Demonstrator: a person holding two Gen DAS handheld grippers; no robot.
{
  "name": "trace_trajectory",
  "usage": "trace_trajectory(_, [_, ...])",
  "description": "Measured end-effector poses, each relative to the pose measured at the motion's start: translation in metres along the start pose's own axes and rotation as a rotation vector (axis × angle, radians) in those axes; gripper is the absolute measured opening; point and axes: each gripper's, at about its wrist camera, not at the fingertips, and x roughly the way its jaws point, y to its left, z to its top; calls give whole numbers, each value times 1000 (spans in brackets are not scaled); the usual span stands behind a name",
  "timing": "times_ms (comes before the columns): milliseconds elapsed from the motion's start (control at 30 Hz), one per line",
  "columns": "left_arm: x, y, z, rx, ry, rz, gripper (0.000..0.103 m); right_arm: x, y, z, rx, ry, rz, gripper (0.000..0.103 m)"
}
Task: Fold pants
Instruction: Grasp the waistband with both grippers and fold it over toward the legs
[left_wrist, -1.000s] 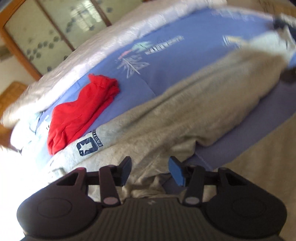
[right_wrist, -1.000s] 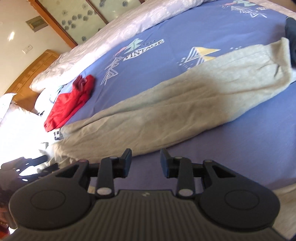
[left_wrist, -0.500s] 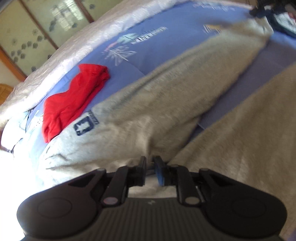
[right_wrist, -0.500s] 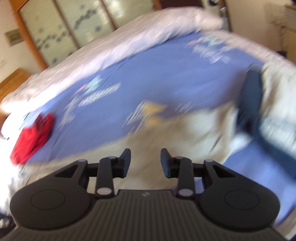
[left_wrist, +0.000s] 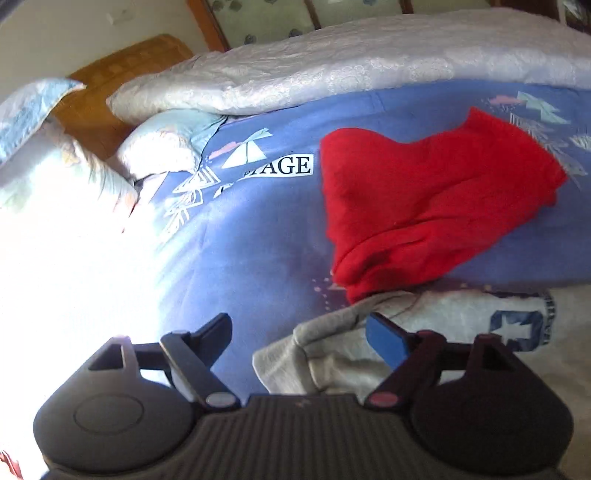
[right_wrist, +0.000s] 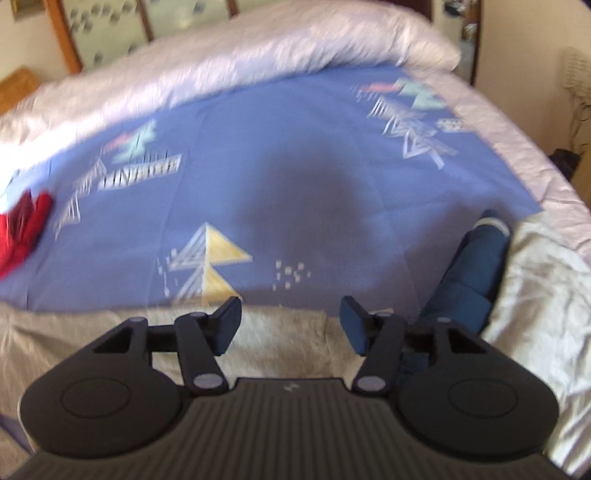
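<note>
The grey pants (left_wrist: 436, 332) lie on the blue bedspread (left_wrist: 258, 240), their waist end with a dark blue star patch (left_wrist: 517, 328) at the lower right of the left wrist view. My left gripper (left_wrist: 301, 332) hovers over the waist corner, its jaws opening wide; cloth lies between them but the pads do not press on it. In the right wrist view the grey pants (right_wrist: 284, 339) run as a pale band under my right gripper (right_wrist: 290, 319), whose jaws are opening with nothing pinched.
A red garment (left_wrist: 424, 206) lies just beyond the pants waist, also seen as the red garment (right_wrist: 22, 229). A dark blue garment (right_wrist: 472, 273) lies at the right. A white quilt (left_wrist: 332, 62) and pillows (left_wrist: 159, 144) line the far side.
The left gripper shut on the pants, swung over to the waist corner and opened wide. The right gripper moved toward the far pants end and widened its jaws.
</note>
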Motion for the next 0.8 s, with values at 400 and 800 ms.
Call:
trace_trajectory(400, [23,-72,-7,411,19,-182,62,21,-10,27,-184,168,-11,63])
trace_trajectory(800, [-11,-93,-28,408,-47,-38,9,53,36,-5,-555,213,-118,12])
